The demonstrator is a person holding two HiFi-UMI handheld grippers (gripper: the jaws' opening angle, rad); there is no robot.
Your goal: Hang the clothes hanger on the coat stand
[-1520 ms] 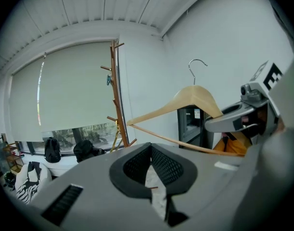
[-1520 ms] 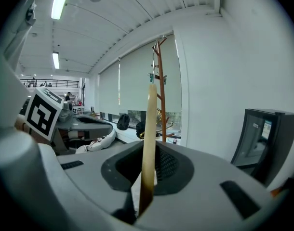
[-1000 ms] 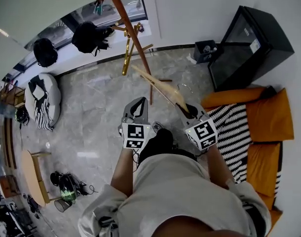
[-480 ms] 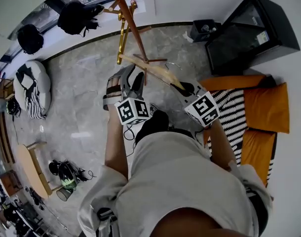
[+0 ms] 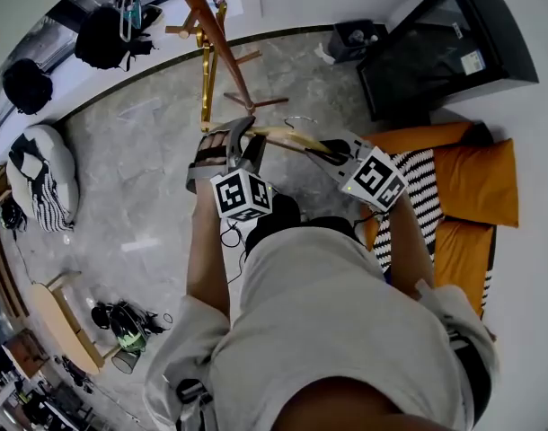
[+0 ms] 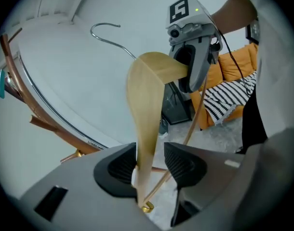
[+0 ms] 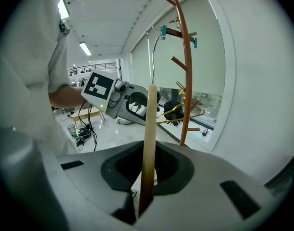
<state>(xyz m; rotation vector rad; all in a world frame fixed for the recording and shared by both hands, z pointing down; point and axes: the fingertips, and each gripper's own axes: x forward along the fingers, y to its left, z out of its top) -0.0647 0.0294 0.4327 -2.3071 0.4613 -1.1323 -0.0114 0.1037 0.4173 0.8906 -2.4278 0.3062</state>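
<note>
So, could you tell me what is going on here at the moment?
A person is holding a wooden clothes hanger with two handheld grippers, in front of a coat stand. The right gripper is shut on one end of the hanger. The left gripper's jaws are opening with the other end between them, not clamped. The hanger is not yet on the stand, which already carries a gold hanger.

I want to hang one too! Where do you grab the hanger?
Grip the hanger by its flat wooden arm near the tip, coming from that end, as the right tool does. It is thin and flat, so pads press its faces, leaving the wire hook free. The left tool is opening its jaws round the other arm.
</note>
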